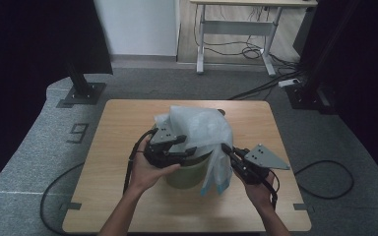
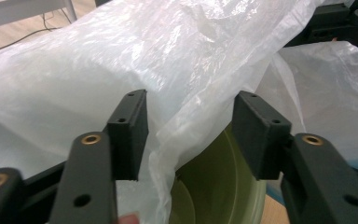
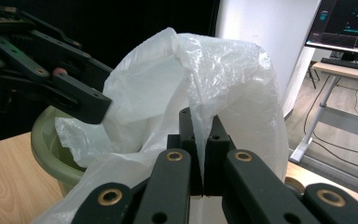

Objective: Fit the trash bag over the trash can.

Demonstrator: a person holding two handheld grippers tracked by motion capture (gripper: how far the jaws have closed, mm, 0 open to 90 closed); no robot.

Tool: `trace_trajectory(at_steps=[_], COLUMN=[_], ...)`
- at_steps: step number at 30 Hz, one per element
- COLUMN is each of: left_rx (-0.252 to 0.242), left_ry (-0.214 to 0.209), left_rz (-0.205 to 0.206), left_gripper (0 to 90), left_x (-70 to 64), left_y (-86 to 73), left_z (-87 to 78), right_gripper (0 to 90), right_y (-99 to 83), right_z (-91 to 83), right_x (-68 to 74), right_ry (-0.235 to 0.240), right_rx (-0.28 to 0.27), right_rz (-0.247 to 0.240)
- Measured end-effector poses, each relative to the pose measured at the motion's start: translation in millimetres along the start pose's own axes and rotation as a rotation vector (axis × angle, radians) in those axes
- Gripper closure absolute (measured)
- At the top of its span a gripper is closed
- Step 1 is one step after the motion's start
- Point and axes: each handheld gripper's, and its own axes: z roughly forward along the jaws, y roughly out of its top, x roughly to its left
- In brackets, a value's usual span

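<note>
A translucent white plastic bag billows over an olive-green bin at the table's middle. My left gripper stands open at the bin's left rim, and a fold of the bag hangs between its jaws, with the bin's green inside below. My right gripper is shut on the bag's right edge, holding it up beside the bin. The left gripper also appears at the far side of the bag in the right gripper view.
The wooden table has bare room to the left and front of the bin. Black cables trail off both grippers over the table edge. A white desk frame and floor cables lie beyond. A monitor glows at the right.
</note>
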Motion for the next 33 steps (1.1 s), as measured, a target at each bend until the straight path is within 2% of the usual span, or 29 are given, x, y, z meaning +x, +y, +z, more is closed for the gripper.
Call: trace_trajectory(at_steps=[3,5,10,13,18,19,22,25,26,27,29,33], left_rx=[0.001,0.003,0.01,0.006,0.028,0.033,0.045,0.059,0.059,0.063,0.064,0.067], left_ry=[0.001,-0.026,-0.043,-0.02,0.024,0.033,0.057,0.073,0.073,0.082,0.088,0.104], left_rz=[-0.004,-0.016,-0.033,-0.04,-0.069,-0.076,-0.092,-0.114,-0.114,-0.134,-0.152,-0.174], left_gripper=[61.1,71.7,89.2,89.9,89.9,89.9,89.9,89.9,90.0,89.9,90.0,90.0], left_x=[0.1,2.6,5.7,8.3,18.6,21.0,27.5,34.8,34.8,39.9,44.5,51.2], left_y=[0.9,0.9,-0.4,-3.0,-9.8,-11.4,-16.6,-22.9,-22.9,-26.9,-30.1,-33.7], left_z=[6.8,9.9,12.0,6.9,-1.8,-3.0,-6.1,-9.5,-9.5,-12.0,-14.5,-17.8], right_gripper=[88.9,88.9,88.9,88.9,87.7,85.4,71.4,58.7,58.7,54.4,52.0,48.3], right_y=[0.9,1.1,-0.6,-3.4,-6.1,-6.7,-9.7,-13.9,-13.9,-16.8,-19.6,-29.2], right_z=[-0.7,-1.5,-3.6,-5.0,-6.0,-6.0,-8.6,-18.0,-18.0,-26.7,-33.8,-43.2], right_x=[0.1,0.1,-0.6,1.3,10.7,13.2,21.6,27.7,27.7,27.3,24.0,8.7], right_ry=[0.002,0.004,0.008,0.029,0.06,0.066,0.086,0.1,0.1,0.109,0.116,0.095], right_rx=[-0.007,-0.009,-0.012,-0.009,-0.014,-0.015,-0.028,-0.05,-0.05,-0.064,-0.072,-0.073], right_rz=[-0.001,-0.002,0.002,0.008,0.005,0.003,-0.001,-0.008,-0.008,0.003,0.02,0.068])
